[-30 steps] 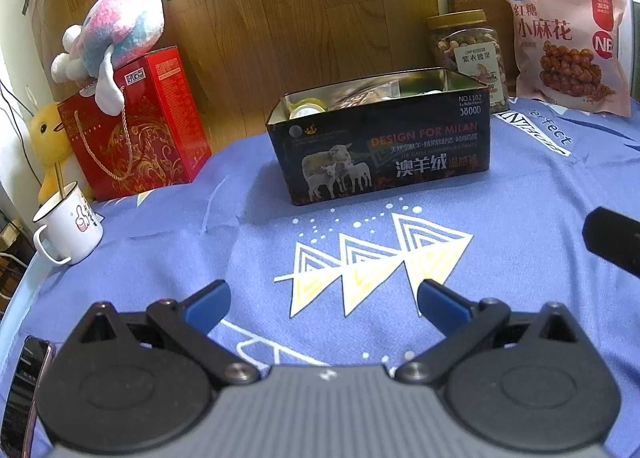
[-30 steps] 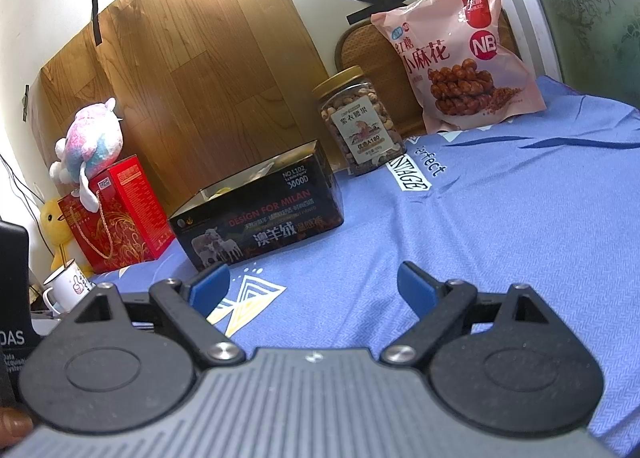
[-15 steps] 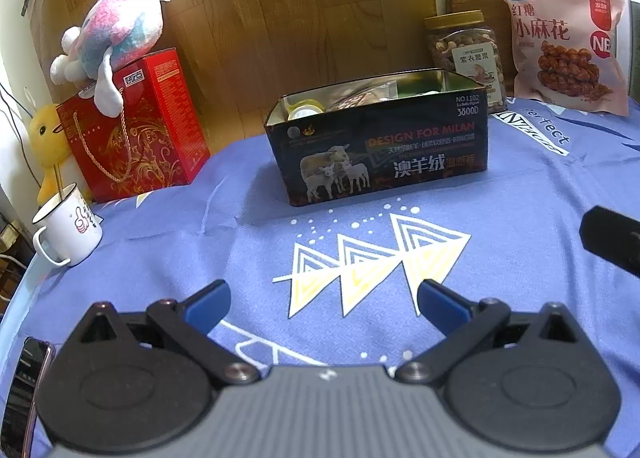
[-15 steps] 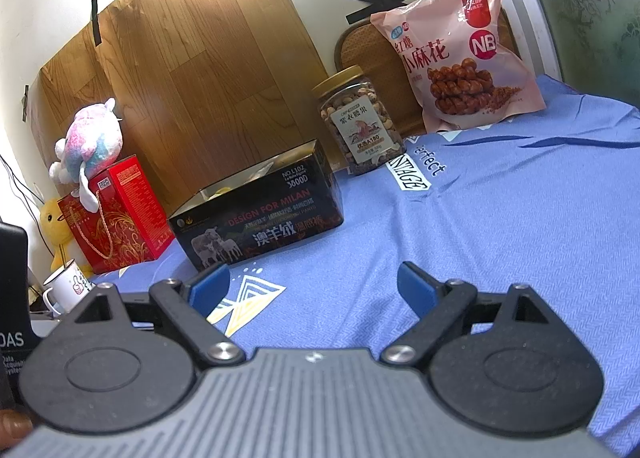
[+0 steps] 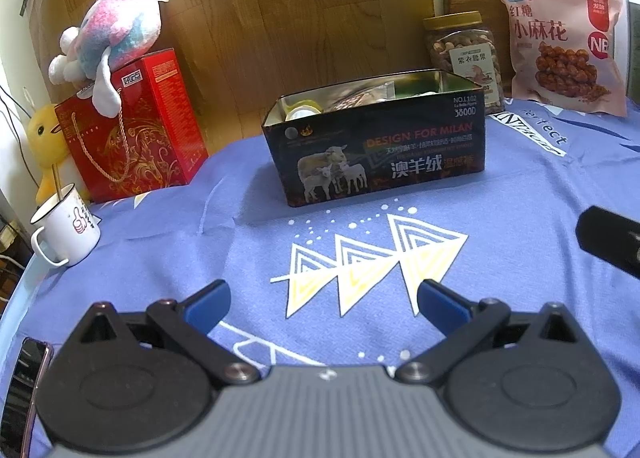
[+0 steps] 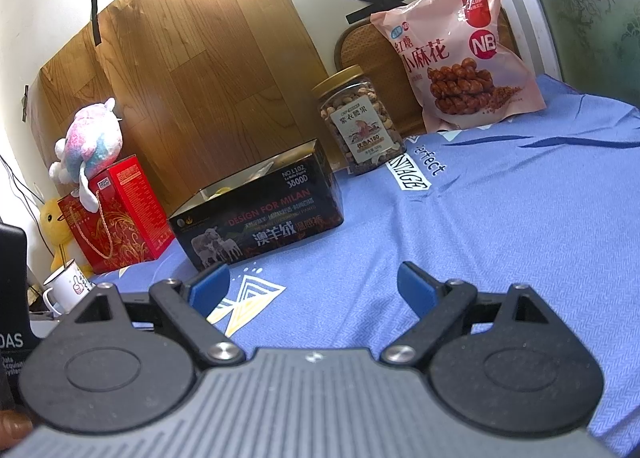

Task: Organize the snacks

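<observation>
The tin (image 5: pixel 380 149) sits mid-table with a few snacks already inside, so it looks partly done. The nut jar (image 6: pixel 357 119) and pink bag (image 6: pixel 460 53) stand outside it at the far right, so I'd guess those are left. Left gripper (image 5: pixel 320 300) and right gripper (image 6: pixel 314 286) both hover near, jaws spread, holding nothing.

Black lidless tin (image 5: pixel 380 153), sheep print, upright, snacks inside, ahead of and between left fingertips (image 5: pixel 208 300). Gold-lidded nut jar (image 6: pixel 358 123) upright behind its right end. Pink twist-snack bag (image 6: pixel 456 53) leaning on wall, ahead of right fingertips (image 6: pixel 414 286).
</observation>
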Tool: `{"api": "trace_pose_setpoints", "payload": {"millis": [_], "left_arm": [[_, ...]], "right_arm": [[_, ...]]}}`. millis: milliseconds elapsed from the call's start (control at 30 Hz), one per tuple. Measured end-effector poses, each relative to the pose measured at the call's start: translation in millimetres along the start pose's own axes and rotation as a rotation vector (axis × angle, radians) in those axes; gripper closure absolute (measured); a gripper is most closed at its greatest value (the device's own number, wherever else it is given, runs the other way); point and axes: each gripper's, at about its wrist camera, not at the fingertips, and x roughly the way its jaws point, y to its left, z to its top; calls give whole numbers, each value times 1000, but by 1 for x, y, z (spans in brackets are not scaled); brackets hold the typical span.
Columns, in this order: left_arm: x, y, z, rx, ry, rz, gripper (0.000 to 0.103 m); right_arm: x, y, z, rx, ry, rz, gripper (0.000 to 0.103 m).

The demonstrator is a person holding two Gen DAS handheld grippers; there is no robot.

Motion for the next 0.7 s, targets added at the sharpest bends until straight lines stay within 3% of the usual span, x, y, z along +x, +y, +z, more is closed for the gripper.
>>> {"api": "trace_pose_setpoints", "payload": {"millis": [700], "left_arm": [[-2,-2,1,2,-6,-5,0]], "right_arm": [[0,-1,3,8,4,0,10]]}}
